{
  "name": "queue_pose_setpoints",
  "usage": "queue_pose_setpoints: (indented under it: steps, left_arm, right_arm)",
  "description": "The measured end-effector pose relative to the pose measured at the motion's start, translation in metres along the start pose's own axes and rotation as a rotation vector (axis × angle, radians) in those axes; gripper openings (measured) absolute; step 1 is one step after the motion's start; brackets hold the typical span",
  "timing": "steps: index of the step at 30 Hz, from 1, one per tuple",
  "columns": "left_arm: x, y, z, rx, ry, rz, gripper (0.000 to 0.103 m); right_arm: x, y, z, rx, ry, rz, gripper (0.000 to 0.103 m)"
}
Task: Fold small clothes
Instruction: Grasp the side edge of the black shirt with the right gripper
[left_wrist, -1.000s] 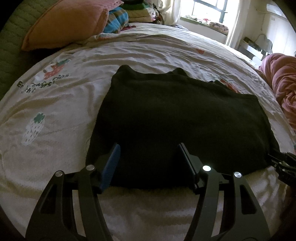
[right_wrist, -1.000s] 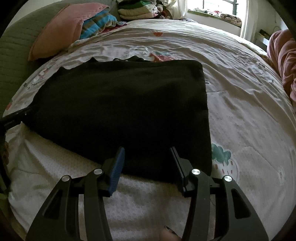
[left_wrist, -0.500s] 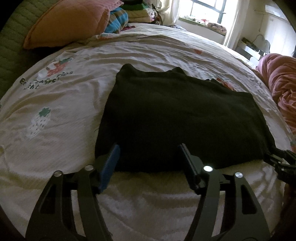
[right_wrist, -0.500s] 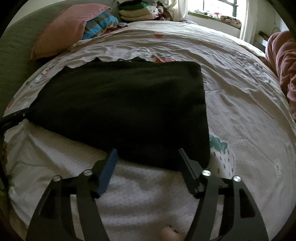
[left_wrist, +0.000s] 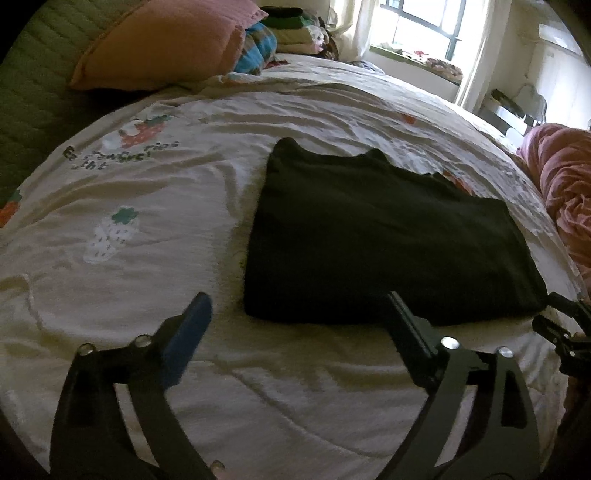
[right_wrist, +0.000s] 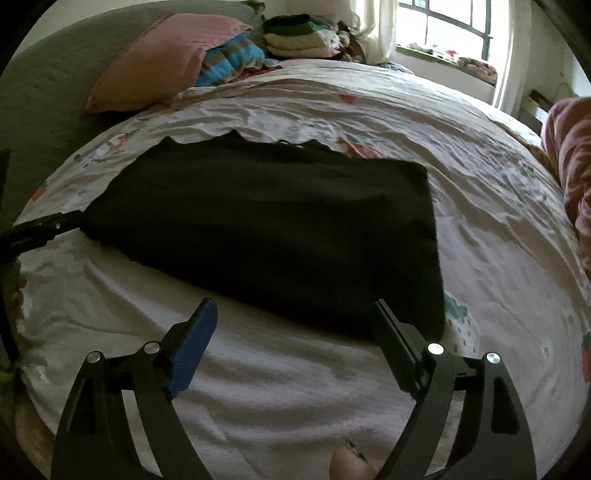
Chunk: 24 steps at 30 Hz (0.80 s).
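Lying flat ahead of the left gripper (left_wrist: 297, 314), the folded black garment (left_wrist: 380, 243) forms a soft, matte, roughly rectangular slab on the wrinkled, strawberry-printed bedsheet (left_wrist: 147, 229); the jaws stand spread wide and grasp nothing, its blue-padded finger off the cloth's near-left corner and its dark finger against the near edge. From the right wrist, the right gripper (right_wrist: 293, 319) is likewise released and empty just short of the garment's (right_wrist: 266, 225) near hem, with a puffy pink pillow (right_wrist: 159, 70) far ahead to the left.

**Your two grippers, up close**

Your left gripper (left_wrist: 297, 317) and right gripper (right_wrist: 293, 323) look alike: black curved arms, round silver screws, one blue-padded finger (right_wrist: 194, 345), one black finger (right_wrist: 395, 345). Bare fingertip skin (right_wrist: 351, 465) shows below.
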<state>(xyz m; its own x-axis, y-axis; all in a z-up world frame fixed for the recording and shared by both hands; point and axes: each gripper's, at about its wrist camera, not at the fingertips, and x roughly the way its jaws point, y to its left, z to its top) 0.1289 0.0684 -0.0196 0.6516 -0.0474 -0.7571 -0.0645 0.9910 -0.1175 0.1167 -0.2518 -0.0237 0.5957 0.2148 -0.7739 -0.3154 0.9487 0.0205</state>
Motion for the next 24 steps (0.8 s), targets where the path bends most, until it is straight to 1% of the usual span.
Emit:
queue_pose_setpoints:
  steps: [1, 6, 11, 15, 21, 24]
  left_arm:
    - [-0.001, 0.002, 0.000, -0.003, -0.004, 0.005, 0.093]
    - [-0.005, 0.013, 0.001, -0.030, -0.013, 0.023, 0.093]
    - [-0.006, 0.027, 0.003, -0.065, -0.016, 0.041, 0.093]
    - [-0.006, 0.046, 0.007, -0.117, -0.018, 0.055, 0.093]
    - [-0.002, 0.071, 0.014, -0.187, -0.004, 0.067, 0.093]
    - [0.000, 0.080, 0.020, -0.204, -0.004, 0.081, 0.093]
  right_arm:
    - [-0.001, 0.005, 0.001, -0.009, -0.004, 0.003, 0.092]
    - [-0.003, 0.025, 0.007, -0.048, -0.022, 0.019, 0.092]
    - [0.002, 0.053, 0.016, -0.102, -0.033, 0.042, 0.093]
    - [0.009, 0.081, 0.025, -0.159, -0.044, 0.066, 0.094]
    - [0.028, 0.134, 0.039, -0.267, -0.055, 0.098, 0.094]
    - [0.039, 0.157, 0.044, -0.325, -0.056, 0.098, 0.094]
